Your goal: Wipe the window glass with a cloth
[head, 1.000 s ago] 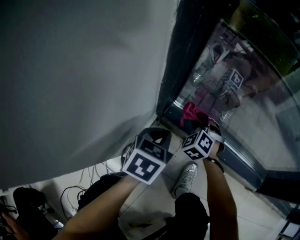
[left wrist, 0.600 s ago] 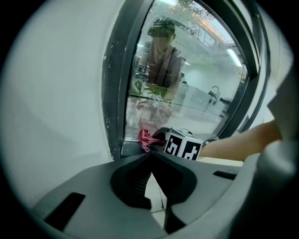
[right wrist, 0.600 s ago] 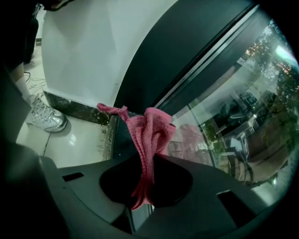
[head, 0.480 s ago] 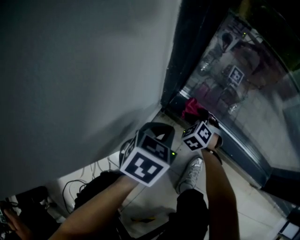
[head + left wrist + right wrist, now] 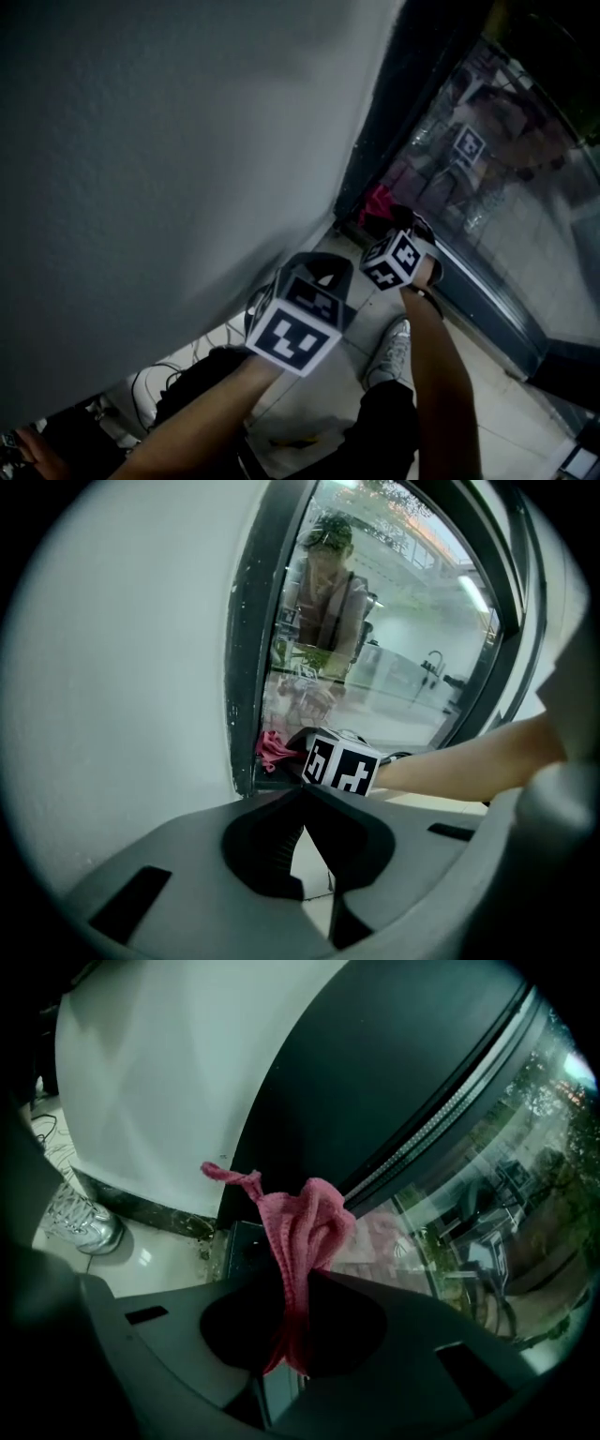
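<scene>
Right gripper view: right gripper (image 5: 292, 1290) clamped on pink cloth (image 5: 309, 1222), held at low corner of window glass (image 5: 469, 1194) by dark frame (image 5: 375, 1072); glass contact unclear. Left gripper (image 5: 302, 803) pinched together, empty. Prob. most glass left to wipe.

indoor rm, big window (image 5: 502, 211), tiled floor (image 5: 309, 403), cables (image 5: 155, 394)

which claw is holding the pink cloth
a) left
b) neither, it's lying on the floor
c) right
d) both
c: the right claw is shut on the pink cloth, which bunches up beyond its tips, while the left claw is shut with nothing in it.
</scene>
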### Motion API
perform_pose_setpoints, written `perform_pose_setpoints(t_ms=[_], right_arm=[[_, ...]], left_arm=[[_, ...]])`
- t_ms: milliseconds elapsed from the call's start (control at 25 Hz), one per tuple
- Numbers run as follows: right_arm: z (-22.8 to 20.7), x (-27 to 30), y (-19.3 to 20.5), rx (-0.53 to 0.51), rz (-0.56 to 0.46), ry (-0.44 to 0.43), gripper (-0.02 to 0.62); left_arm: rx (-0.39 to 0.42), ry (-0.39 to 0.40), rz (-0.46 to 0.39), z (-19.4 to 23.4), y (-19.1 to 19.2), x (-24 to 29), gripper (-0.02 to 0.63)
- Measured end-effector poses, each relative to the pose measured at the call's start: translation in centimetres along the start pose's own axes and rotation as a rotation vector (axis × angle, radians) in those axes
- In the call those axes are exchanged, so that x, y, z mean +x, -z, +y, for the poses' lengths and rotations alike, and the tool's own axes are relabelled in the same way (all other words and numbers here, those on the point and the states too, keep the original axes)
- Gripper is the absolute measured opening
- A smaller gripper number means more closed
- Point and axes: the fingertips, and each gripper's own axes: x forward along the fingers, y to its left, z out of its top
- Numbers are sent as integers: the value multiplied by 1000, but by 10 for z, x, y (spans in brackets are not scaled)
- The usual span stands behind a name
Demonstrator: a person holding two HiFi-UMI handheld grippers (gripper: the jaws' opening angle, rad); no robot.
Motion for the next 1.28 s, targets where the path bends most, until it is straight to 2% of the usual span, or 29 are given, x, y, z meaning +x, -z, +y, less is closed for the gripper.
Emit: perform_pose_setpoints(t_ms=[400,680,1280], right_arm=[[-30,-25,-20,21,-34,69,43],[-72,-76,-48,27,-85,150,43],[-171,-191,-104,-28,-177,248,43]], left_arm=[[-14,-19,-28,6,-7,-2,2],[9,-31,-31,4,-11,6,2],[53,-52,-144,-15,-70,-19,2]])
